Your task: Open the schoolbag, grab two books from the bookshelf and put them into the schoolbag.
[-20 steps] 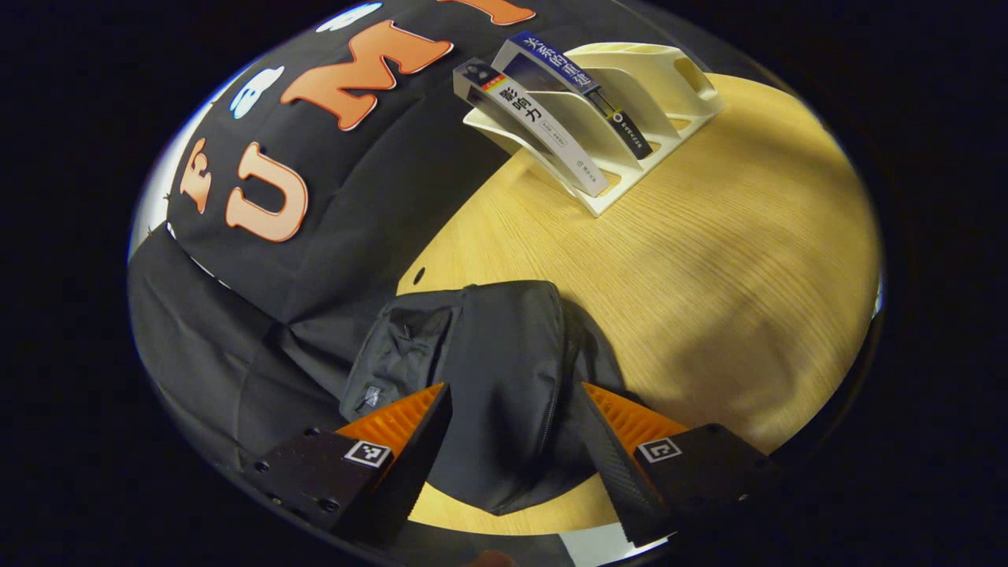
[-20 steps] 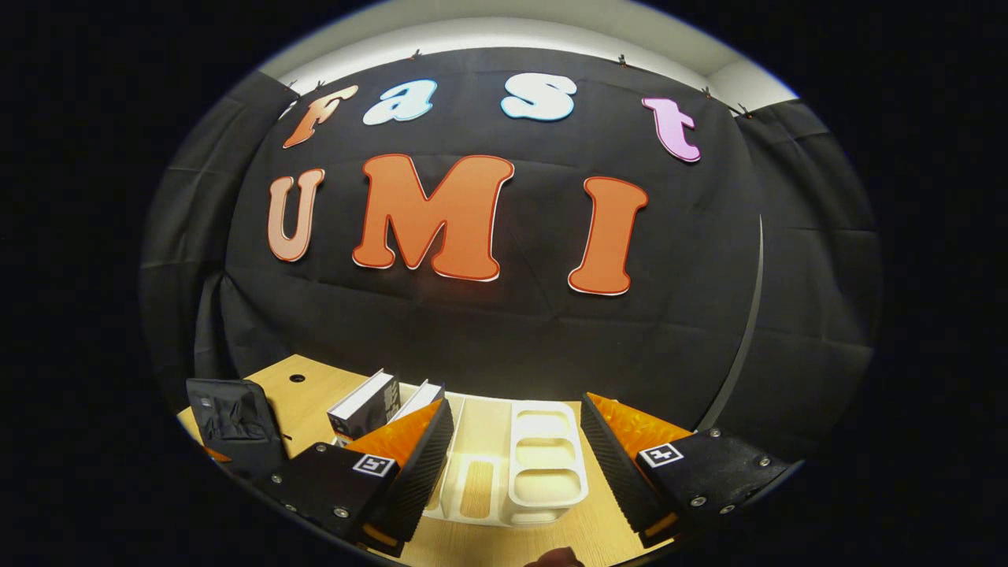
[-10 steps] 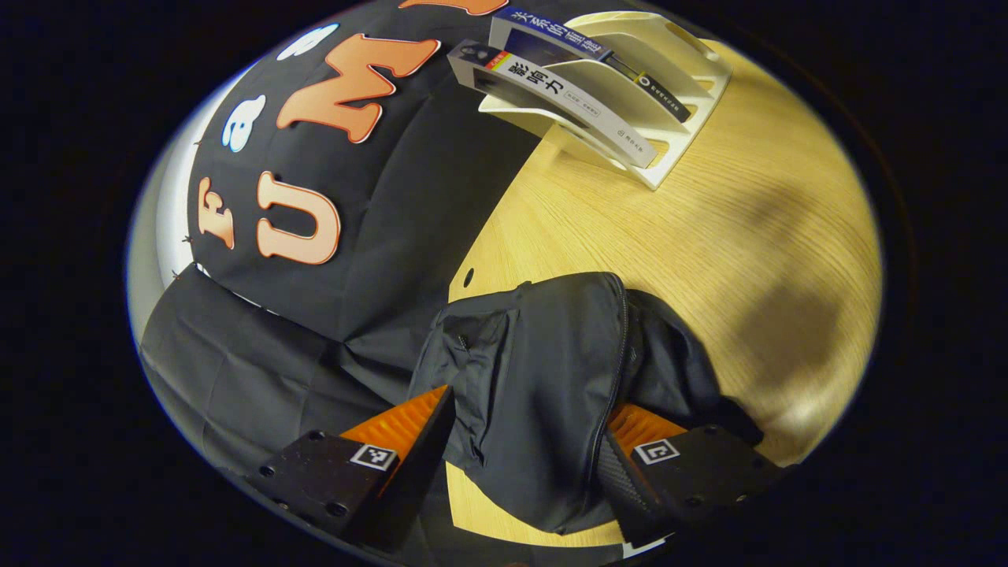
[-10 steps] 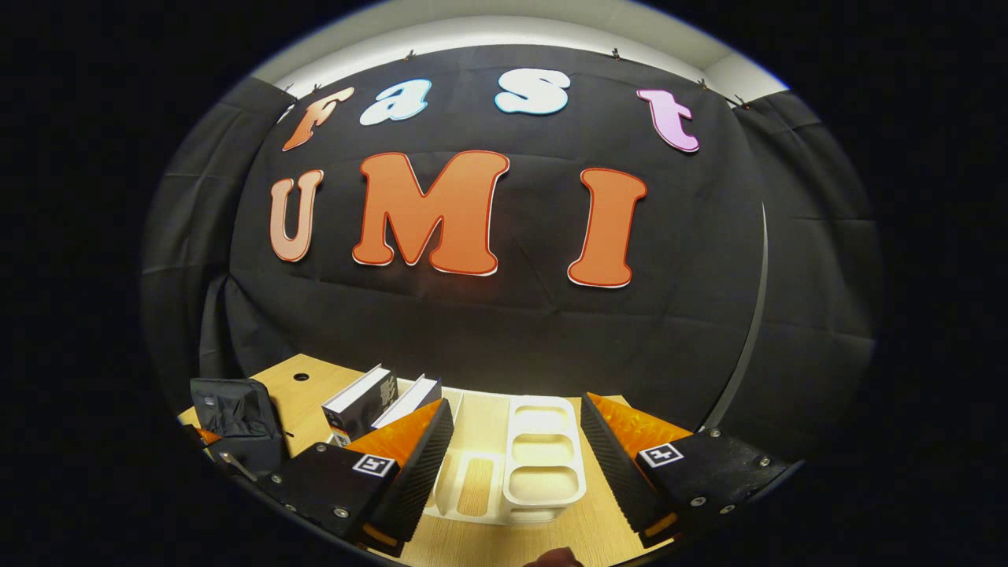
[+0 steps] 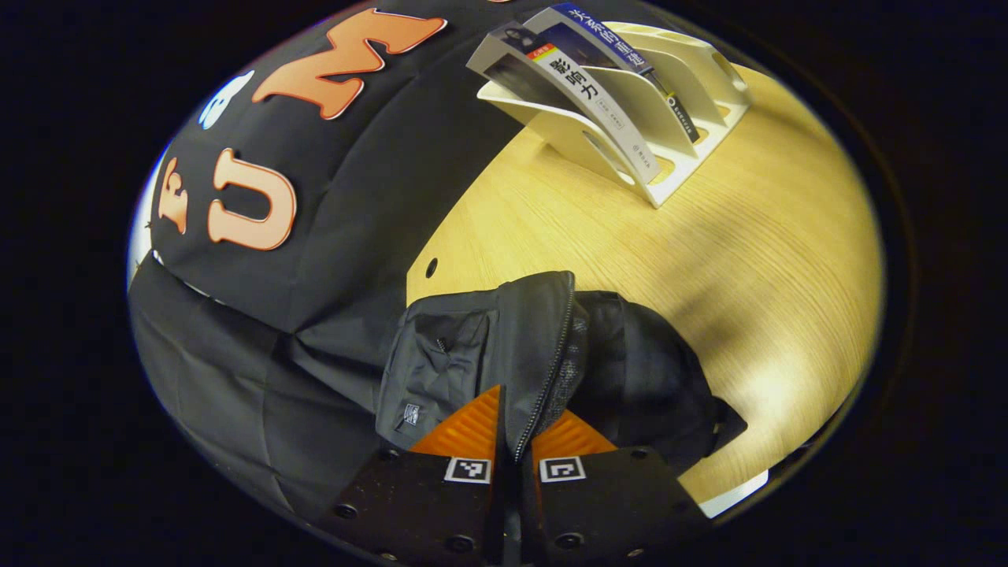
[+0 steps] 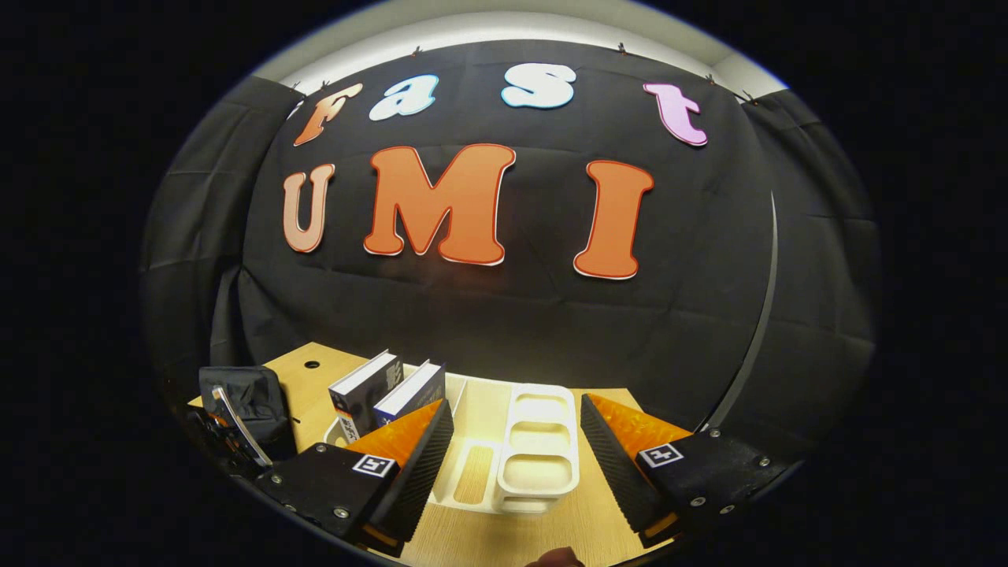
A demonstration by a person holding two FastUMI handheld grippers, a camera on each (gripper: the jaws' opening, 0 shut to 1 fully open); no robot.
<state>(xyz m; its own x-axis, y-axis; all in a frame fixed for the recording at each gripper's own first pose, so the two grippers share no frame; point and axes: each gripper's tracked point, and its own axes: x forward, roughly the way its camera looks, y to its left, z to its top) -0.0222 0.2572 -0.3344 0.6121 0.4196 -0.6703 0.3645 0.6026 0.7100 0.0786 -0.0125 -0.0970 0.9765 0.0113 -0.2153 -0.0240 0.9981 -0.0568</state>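
Observation:
The black schoolbag (image 5: 630,370) lies at the near left of the wooden table (image 5: 709,260). My left gripper (image 5: 520,403) is shut on the bag's top flap, right at the zipper edge (image 5: 555,362), with both orange fingers pressing the fabric. Behind it, a white-spined book (image 5: 602,110) and a blue book (image 5: 610,47) lean in the white bookshelf (image 5: 701,87). In the right gripper view my right gripper (image 6: 516,421) hangs open above the bookshelf (image 6: 539,445), nothing between its fingers. The two books (image 6: 364,387) (image 6: 416,387) stand in the shelf's left slots, and the schoolbag (image 6: 244,398) sits farther left.
The bookshelf's right slots (image 6: 543,409) hold nothing. A small round hole (image 5: 431,268) marks the tabletop near the black cloth wall (image 5: 339,236). Bare wood stretches between the bag and the shelf (image 5: 598,228).
My left gripper, open astride the bag before, has closed on the flap by the zipper. The right gripper has hardly moved.

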